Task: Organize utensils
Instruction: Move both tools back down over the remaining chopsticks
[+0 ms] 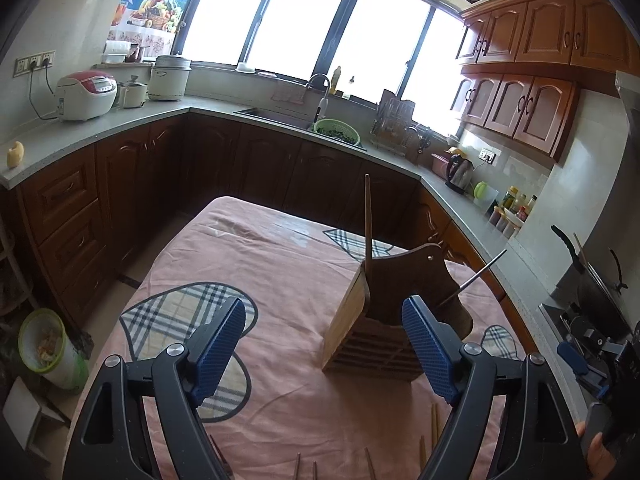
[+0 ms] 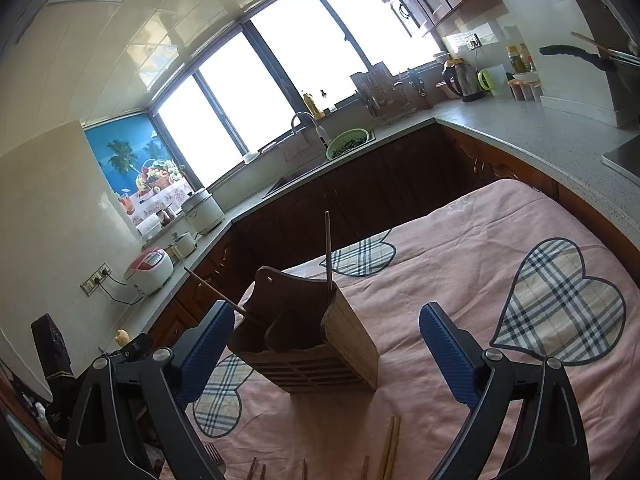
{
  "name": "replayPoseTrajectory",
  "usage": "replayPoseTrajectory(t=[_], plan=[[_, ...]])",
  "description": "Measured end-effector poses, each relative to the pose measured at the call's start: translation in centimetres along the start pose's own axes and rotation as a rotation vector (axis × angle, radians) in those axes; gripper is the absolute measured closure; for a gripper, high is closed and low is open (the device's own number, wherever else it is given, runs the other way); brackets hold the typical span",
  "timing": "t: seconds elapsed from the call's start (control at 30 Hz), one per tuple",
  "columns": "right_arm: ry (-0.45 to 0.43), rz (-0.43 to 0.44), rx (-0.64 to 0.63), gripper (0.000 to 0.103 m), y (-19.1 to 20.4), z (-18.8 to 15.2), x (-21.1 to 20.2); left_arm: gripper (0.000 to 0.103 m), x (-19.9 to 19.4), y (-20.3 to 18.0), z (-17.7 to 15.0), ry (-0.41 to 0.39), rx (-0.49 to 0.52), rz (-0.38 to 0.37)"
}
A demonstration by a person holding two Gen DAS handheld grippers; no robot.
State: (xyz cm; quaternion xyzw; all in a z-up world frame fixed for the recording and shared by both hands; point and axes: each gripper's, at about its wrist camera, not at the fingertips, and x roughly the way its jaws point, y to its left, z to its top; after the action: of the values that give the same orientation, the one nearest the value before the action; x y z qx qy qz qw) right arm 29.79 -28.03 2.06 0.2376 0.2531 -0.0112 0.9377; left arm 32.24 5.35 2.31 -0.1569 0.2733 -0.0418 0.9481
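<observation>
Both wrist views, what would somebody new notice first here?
A slatted wooden utensil holder stands mid-table on the pink cloth with plaid hearts, one brown chopstick upright in it and a thin metal one leaning out. Both blue-padded grippers, left gripper and right gripper, are open and empty before it, with loose wooden chopsticks at the near edge.

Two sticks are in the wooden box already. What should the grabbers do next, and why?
Probably lower the right gripper to the chopsticks lying on the cloth just below it and pinch one. Both grippers are open and empty, the wooden holder has only two chopsticks in it, and more lie loose on the tablecloth.
</observation>
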Motion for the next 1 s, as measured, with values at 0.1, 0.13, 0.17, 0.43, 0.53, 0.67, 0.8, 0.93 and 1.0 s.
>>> replayPoseTrajectory(t=[0.1,0.13,0.17,0.43,0.53,0.67,0.8,0.93,1.0], plan=[[0.003,-0.01,0.003,0.002,-0.5,-1.3,-1.6,0.019,-1.1,0.0,-0.9,0.04,-0.012,0.008],[0.004,-0.02,0.002,0.002,-0.6,-1.9,-2.1,0.019,-1.5,0.0,-1.2,0.051,-0.013,0.012],[0.009,-0.028,-0.001,0.002,-0.7,-2.4,-2.6,0.018,-1.8,0.0,-1.4,0.061,-0.014,0.015],[0.05,-0.115,-0.002,0.002,-2.3,-6.0,-5.7,0.018,-3.6,0.0,-3.4,0.159,-0.018,0.022],[0.076,-0.138,0.0,0.002,-2.7,-7.3,-6.3,0.018,-4.0,-0.1,-4.2,0.19,-0.02,0.021],[0.108,-0.164,-0.025,0.002,-2.8,-8.6,-6.7,0.018,-4.4,-0.6,-5.3,0.228,-0.009,0.022],[0.125,-0.194,-0.069,0.002,-2.5,-9.9,-7.1,0.018,-4.5,-0.9,-6.2,0.255,0.0,0.025],[0.143,-0.208,-0.08,0.002,-2.7,-10.9,-7.2,0.018,-4.2,-1.4,-6.7,0.275,0.012,0.025],[0.151,-0.206,-0.074,0.002,-2.8,-11.1,-7.2,0.018,-3.8,-1.7,-6.9,0.285,0.018,0.026]])
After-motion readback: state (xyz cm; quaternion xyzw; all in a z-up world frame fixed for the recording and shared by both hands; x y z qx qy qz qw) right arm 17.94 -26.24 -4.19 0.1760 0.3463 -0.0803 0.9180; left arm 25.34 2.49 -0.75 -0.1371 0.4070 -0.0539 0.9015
